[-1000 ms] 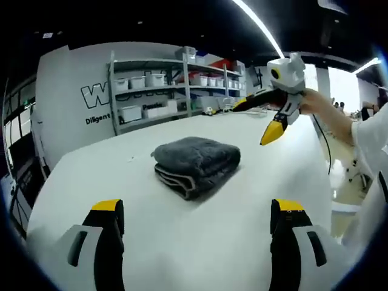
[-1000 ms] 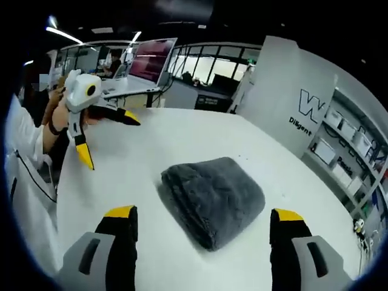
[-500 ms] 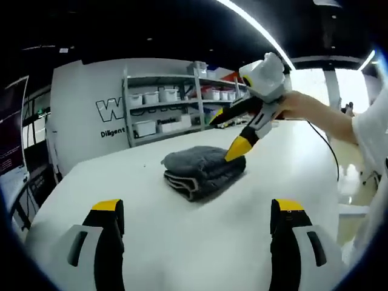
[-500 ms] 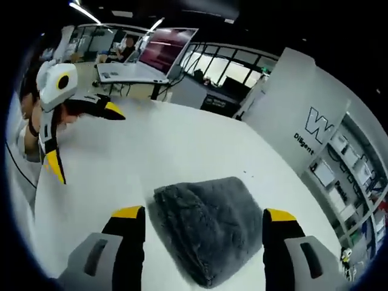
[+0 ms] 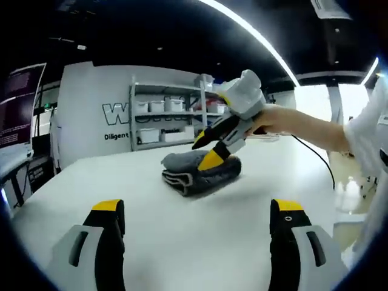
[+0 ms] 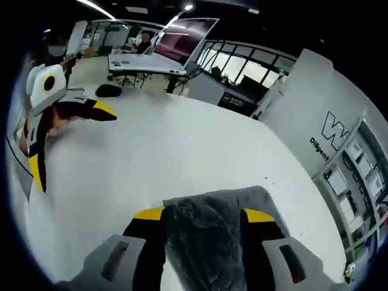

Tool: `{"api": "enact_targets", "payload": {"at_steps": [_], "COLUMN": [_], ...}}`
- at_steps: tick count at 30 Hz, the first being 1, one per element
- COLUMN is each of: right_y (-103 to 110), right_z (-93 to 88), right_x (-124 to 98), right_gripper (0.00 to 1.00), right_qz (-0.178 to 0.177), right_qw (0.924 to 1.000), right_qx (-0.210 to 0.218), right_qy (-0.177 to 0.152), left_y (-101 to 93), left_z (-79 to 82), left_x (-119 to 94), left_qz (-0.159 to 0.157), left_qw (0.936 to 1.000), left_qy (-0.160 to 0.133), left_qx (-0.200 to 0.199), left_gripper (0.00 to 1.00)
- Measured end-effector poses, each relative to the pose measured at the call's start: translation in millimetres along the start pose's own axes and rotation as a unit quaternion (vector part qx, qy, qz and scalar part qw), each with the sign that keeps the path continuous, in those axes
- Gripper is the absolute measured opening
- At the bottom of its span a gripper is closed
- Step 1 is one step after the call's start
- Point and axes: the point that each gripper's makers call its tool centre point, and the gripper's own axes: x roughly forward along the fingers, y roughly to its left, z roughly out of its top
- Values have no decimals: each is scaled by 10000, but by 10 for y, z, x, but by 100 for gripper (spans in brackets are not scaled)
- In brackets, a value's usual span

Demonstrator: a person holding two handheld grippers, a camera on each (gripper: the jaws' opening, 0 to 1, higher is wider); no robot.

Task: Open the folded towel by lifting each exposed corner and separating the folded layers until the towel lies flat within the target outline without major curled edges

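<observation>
In the left gripper view, my left tongs (image 5: 197,227) stand wide open at the bottom of the frame and hold nothing; both yellow-tipped jaws are above the bare white counter (image 5: 182,230). The folded grey towel (image 5: 200,171) lies on the counter near the middle of the frame, a little above centre, with its stacked layers showing at its lower left side. My right tongs (image 5: 207,153) come in from the right of this frame, held by my hand (image 5: 276,119), and their tips are at the top of the towel.

In the right gripper view, the towel (image 6: 209,239) is at the lower centre of the frame, between the two jaws of my right tongs (image 6: 203,213). The jaws are partly open and stand at each side of the top fold; I cannot tell if they already press the cloth. My left tongs (image 6: 63,136) appear at the left edge of this frame, open, well apart from the towel.
</observation>
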Motion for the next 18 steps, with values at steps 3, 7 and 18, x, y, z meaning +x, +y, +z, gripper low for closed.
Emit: {"api": "enact_targets", "payload": {"at_steps": [3,7,18], "right_y": [56,77,45], "right_z": [18,-2,22], "right_x": [36,81,-2], "right_gripper": [28,19,2], "right_qz": [132,218,266], "right_qw": [9998,9996,9993], "right_qx": [-117,-177,-60], "right_qy": [-26,-12,-244], "left_y": [12,42,14], "left_z": [-41,-66,-90], "left_x": [-3,-15,-19], "left_qz": [30,32,-6], "left_qw": [9999,9999,9998], "left_qy": [89,97,146], "left_qx": [40,-56,-110], "left_gripper": [98,98,98]}}
